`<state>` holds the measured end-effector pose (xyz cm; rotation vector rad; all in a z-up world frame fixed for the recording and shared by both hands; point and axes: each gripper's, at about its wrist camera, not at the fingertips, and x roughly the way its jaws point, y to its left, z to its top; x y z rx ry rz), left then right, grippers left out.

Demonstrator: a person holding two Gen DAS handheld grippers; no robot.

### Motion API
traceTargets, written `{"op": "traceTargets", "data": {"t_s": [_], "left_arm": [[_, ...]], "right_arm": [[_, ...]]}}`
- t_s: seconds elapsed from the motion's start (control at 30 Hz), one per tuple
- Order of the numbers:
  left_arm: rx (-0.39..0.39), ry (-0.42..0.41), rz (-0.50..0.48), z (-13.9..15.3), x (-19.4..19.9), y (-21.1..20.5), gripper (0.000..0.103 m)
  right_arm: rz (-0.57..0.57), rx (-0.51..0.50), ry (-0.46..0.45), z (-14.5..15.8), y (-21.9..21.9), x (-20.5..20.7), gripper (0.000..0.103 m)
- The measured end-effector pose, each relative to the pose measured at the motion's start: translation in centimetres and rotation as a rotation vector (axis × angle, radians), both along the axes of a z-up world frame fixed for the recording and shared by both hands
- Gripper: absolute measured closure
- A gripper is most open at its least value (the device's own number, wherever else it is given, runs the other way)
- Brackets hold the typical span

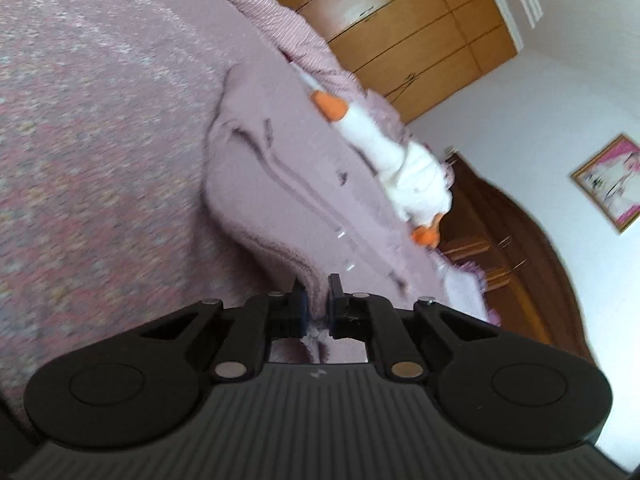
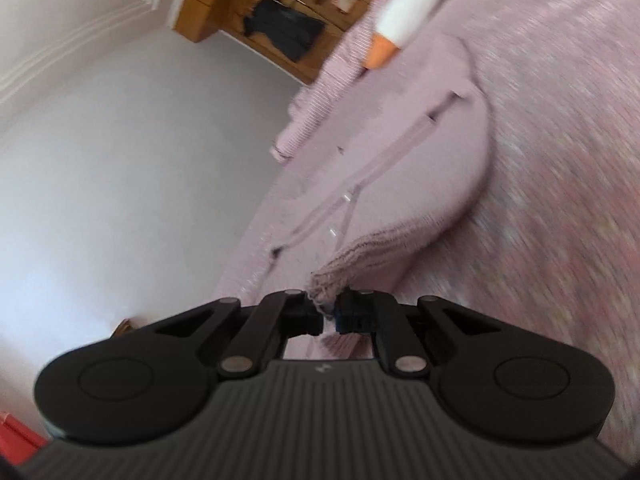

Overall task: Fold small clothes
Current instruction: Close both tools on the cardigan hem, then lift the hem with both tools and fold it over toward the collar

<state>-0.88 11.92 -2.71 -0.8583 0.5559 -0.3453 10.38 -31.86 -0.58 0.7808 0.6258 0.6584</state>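
Observation:
A small lilac knitted cardigan (image 1: 288, 184) lies stretched over the pink patterned bedspread (image 1: 88, 128), its button band and small buttons showing. My left gripper (image 1: 317, 304) is shut on the cardigan's ribbed hem, cloth pinched between the black fingers. In the right wrist view the same cardigan (image 2: 404, 168) runs away from me, and my right gripper (image 2: 330, 314) is shut on another ribbed corner of its hem. Both views are tilted and blurred.
A white plush goose (image 1: 396, 160) with orange beak and feet lies beyond the cardigan, also visible as a plush goose (image 2: 404, 16) at the top of the right wrist view. A striped pink pillow (image 2: 320, 92), wooden wardrobe (image 1: 416, 28), dark wooden headboard (image 1: 516, 264) and white wall (image 2: 132, 152) stand behind.

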Motion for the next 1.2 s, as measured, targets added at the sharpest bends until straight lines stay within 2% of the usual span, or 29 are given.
{"op": "traceTargets", "data": {"t_s": [0.1, 0.33, 0.63, 0.8, 1.03, 1.2], "left_arm": [[0.021, -0.052, 0.007, 1.9, 1.3, -0.7, 0.094], [0.004, -0.105, 0.031, 5.3, 5.2, -1.5, 0.094], [-0.006, -0.191, 0.073, 9.9, 11.0, -0.1, 0.094], [0.0, -0.214, 0.082, 11.7, 15.9, 0.8, 0.094], [0.006, -0.223, 0.097, 11.5, 24.3, 2.0, 0.094], [0.018, -0.204, 0.133, 8.7, 29.9, 3.2, 0.094]], "right_arm": [[-0.011, 0.003, -0.041, 1.4, 0.3, 1.8, 0.095], [-0.001, -0.015, -0.133, 5.1, 1.3, 6.3, 0.095], [-0.018, -0.025, -0.22, 8.7, 2.5, 12.4, 0.095], [-0.044, -0.028, -0.246, 9.9, 2.7, 17.3, 0.095], [-0.081, -0.053, -0.258, 10.3, 2.8, 24.4, 0.095], [-0.112, -0.133, -0.237, 8.6, 2.9, 29.7, 0.095]]}}
